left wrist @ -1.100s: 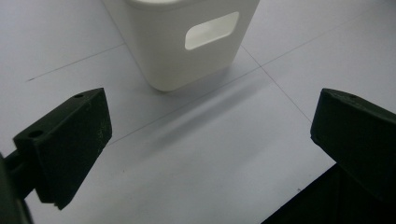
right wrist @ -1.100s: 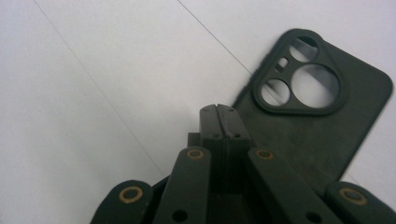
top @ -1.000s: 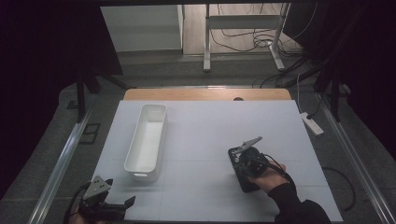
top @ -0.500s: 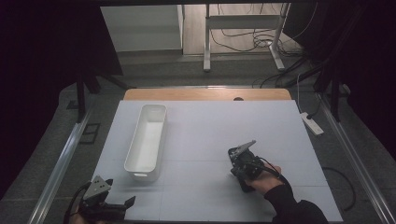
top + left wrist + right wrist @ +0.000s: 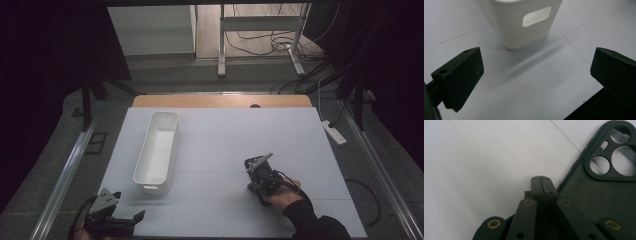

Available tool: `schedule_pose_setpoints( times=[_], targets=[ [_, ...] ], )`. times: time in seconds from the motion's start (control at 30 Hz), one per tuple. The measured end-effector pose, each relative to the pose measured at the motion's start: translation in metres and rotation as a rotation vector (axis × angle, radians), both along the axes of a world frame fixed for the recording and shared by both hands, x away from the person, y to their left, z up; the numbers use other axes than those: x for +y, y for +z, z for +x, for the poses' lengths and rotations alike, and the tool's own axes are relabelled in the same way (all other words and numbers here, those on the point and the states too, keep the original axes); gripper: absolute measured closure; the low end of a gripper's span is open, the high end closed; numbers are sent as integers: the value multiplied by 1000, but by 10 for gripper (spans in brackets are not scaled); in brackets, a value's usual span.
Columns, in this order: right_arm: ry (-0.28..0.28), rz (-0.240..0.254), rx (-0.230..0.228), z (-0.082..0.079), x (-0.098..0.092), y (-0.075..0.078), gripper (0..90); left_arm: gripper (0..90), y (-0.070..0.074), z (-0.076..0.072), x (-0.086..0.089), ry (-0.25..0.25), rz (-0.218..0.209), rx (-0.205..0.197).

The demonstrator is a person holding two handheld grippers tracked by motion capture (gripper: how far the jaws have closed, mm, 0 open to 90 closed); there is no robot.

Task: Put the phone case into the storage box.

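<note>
dim room, white table point(image 5: 210, 145) evenly lit, soft shadows, sharp focus.

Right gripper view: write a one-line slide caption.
Shut right gripper on the white table, beside a dark green phone case with camera cut-outs.

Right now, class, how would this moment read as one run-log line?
left gripper: open, empty, facing white bin | right gripper: shut, jaws beside dark phone case, grip unclear | surface: white table

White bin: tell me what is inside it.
The white bin looks empty in the high view: bare white floor and walls. The strip just inside its near end wall is hidden. The left gripper view shows that wall's outside and handle cutout, not the interior.
</note>
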State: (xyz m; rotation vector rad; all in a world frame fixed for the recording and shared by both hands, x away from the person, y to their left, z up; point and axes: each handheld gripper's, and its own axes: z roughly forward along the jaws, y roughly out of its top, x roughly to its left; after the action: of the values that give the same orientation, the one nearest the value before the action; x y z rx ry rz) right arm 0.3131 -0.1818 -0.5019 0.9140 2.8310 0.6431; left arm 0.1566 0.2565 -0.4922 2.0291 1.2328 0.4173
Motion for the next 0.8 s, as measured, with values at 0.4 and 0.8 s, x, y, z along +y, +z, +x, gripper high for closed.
schedule_pose_setpoints(
  times=[0.4,0.8],
  targets=[
    [-16,-3,-2,2,-12,0,899,0,0,0,0,0,0,0],
    [-35,-17,-12,4,-22,2,899,0,0,0,0,0,-2,0]
  ],
)
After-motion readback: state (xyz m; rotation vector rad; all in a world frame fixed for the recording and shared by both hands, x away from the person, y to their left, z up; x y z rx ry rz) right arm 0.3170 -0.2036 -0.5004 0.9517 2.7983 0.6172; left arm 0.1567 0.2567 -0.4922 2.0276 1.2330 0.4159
